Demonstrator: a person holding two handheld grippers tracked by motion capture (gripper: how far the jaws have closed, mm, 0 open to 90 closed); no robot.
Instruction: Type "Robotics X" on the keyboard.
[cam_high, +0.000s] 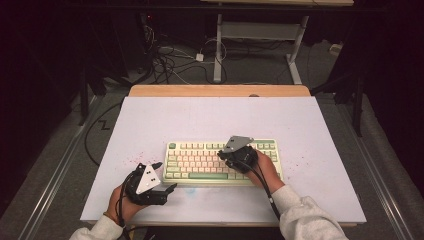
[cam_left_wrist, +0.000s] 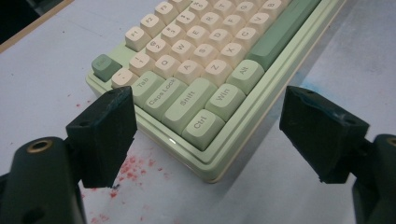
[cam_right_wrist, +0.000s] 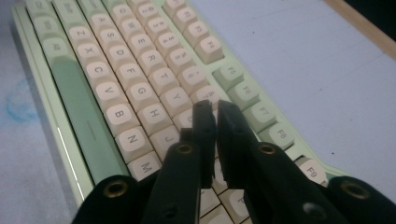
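A pale green keyboard (cam_high: 200, 162) with cream keys lies on the white table top, near the front. My left gripper (cam_high: 166, 175) hovers by its front left corner, pointing right toward it. In the left gripper view that gripper (cam_left_wrist: 212, 126) stands open, its jaws wide apart on either side of the corner by the Ctrl key of the keyboard (cam_left_wrist: 196, 51), holding nothing. My right gripper (cam_high: 225, 156) sits over the keyboard's right half. In the right gripper view this gripper (cam_right_wrist: 211, 109) is shut, with its tips just above the cream keys of the keyboard (cam_right_wrist: 116, 74).
Red specks (cam_high: 135, 160) dot the white table top (cam_high: 215, 115) left of the keyboard, and a faint blue smear (cam_right_wrist: 18, 105) marks it in front. A wooden edge (cam_high: 220, 90) runs along the far side. Cables (cam_high: 165, 62) and a desk frame (cam_high: 218, 50) stand on the floor beyond.
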